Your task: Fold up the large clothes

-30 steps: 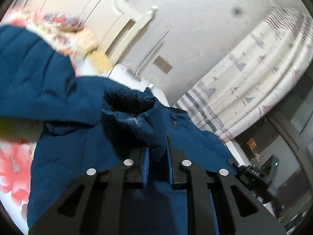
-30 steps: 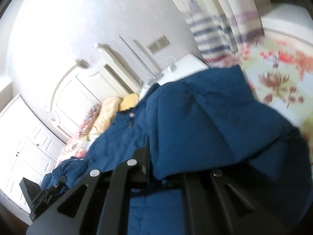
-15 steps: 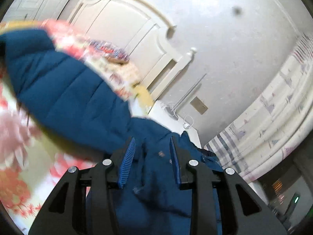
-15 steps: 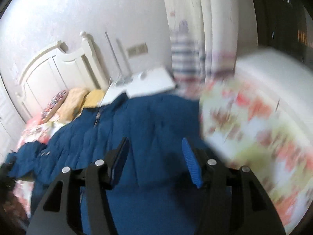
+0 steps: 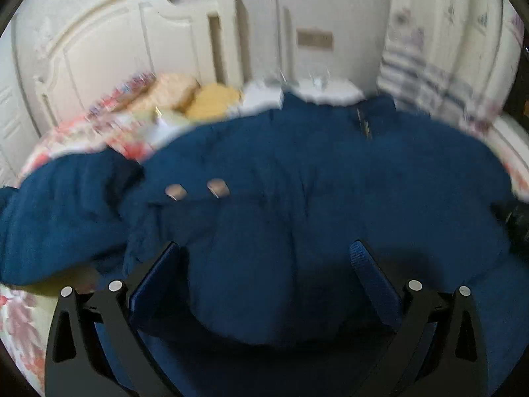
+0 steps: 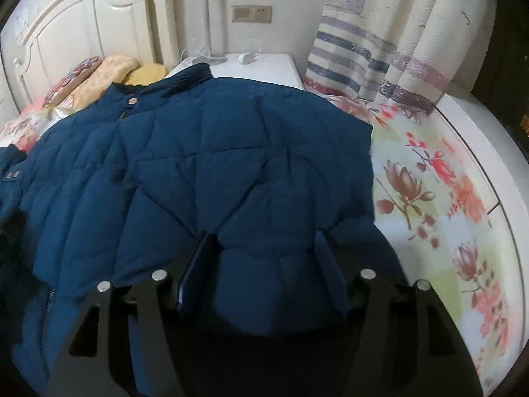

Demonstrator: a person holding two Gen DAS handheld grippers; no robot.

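Note:
A large dark blue quilted jacket [image 6: 231, 152] lies spread on the bed, collar toward the headboard. Its right sleeve is folded across the body. It also fills the left wrist view [image 5: 297, 192], where the picture is blurred and a sleeve [image 5: 59, 211] with two metal snaps [image 5: 195, 190] trails to the left. My left gripper [image 5: 264, 271] is open wide just above the jacket, holding nothing. My right gripper [image 6: 261, 254] is open with its fingers on either side of the folded sleeve's end.
The bed has a floral sheet [image 6: 439, 185] and a white edge [image 6: 489, 152] on the right. Pillows [image 6: 109, 69] lie by the white headboard [image 6: 82, 20]. A white nightstand [image 6: 264, 66] and a striped curtain [image 6: 380, 43] stand behind.
Both grippers have let go of the jacket and opened wide. The jacket's sleeve has come down across the body. Both views have swung to face the headboard.

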